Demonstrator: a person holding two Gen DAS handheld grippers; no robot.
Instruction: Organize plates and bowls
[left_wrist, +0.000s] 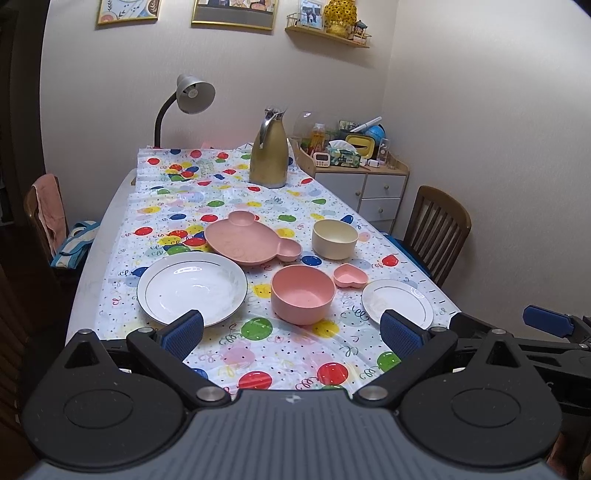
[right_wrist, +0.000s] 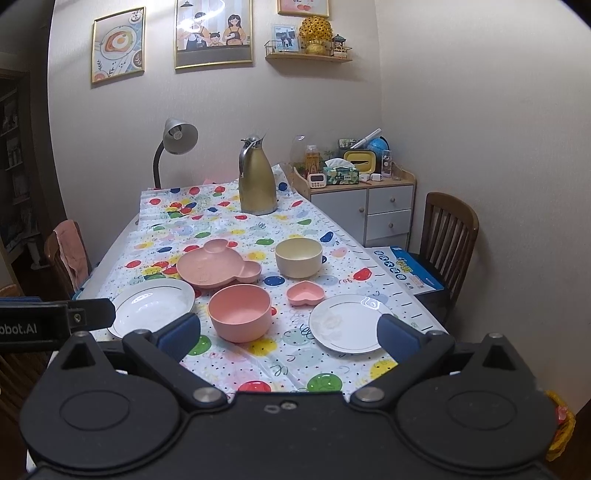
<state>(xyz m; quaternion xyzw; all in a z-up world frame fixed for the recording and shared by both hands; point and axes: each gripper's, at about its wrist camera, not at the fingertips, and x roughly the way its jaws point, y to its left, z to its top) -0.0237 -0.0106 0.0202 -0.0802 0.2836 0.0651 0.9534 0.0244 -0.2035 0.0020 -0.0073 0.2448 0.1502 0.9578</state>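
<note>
On the balloon-print tablecloth lie a deep white plate at left, a pink bear-shaped plate behind it, a pink bowl in the middle, a small pink heart dish, a cream bowl and a flat white plate at right. My left gripper is open and empty above the near table edge. My right gripper is open and empty, with the pink bowl and flat white plate just ahead.
A gold thermos jug and a desk lamp stand at the table's far end. Wooden chairs flank the table. A white cabinet with clutter stands in the corner. A blue-and-white box lies on the right chair.
</note>
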